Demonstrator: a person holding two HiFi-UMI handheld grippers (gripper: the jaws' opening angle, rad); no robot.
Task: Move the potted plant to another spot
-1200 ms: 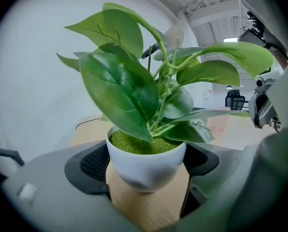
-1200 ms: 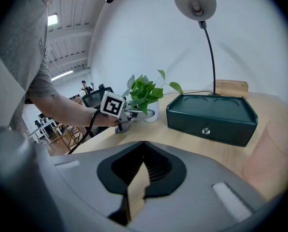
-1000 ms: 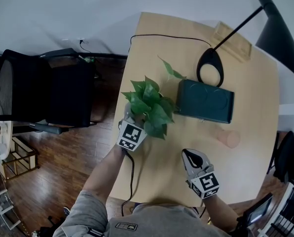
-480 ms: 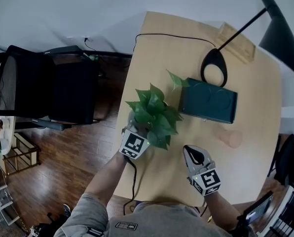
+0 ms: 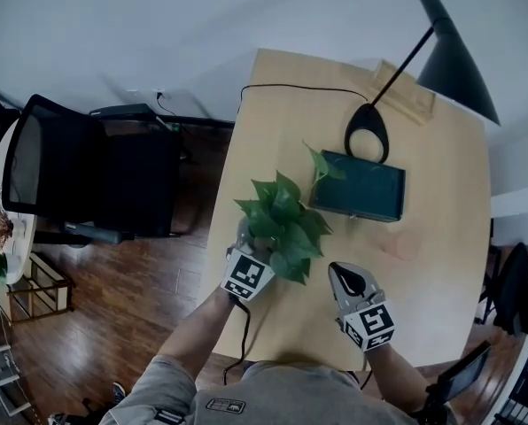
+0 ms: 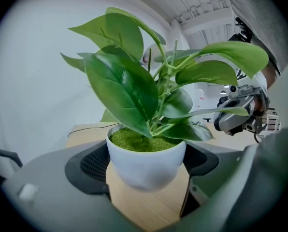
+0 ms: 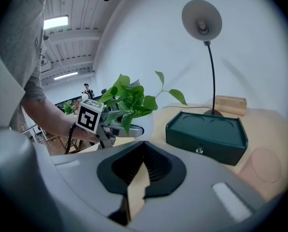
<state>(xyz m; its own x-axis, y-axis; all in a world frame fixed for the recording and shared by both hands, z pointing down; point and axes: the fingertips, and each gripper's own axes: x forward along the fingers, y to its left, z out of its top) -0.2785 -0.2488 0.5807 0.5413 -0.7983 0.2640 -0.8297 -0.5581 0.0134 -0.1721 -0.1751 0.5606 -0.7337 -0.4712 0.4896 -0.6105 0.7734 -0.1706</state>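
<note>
The potted plant (image 5: 282, 224), green leaves in a small white pot (image 6: 146, 163), is near the table's left edge, just left of a dark green box (image 5: 357, 186). My left gripper (image 5: 244, 242) is shut on the pot, whose sides sit between the two black pads (image 6: 93, 161). In the right gripper view the plant (image 7: 129, 100) and left gripper (image 7: 122, 128) are ahead to the left. My right gripper (image 5: 342, 274) hovers over the table's near part, shut and holding nothing; its jaws (image 7: 143, 146) meet at the tips.
A black desk lamp (image 5: 454, 56) with its ring base (image 5: 367, 131) stands behind the green box. Also there: a wooden block (image 5: 404, 96) at the back, a pale round coaster (image 5: 397, 244) to the right, a black cable (image 5: 299, 88), and a black chair (image 5: 87, 175) left of the wooden table (image 5: 441, 264).
The left gripper has carried the plant toward me and slightly to the right, closer to the green box's near corner. The right gripper has stayed where it was.
</note>
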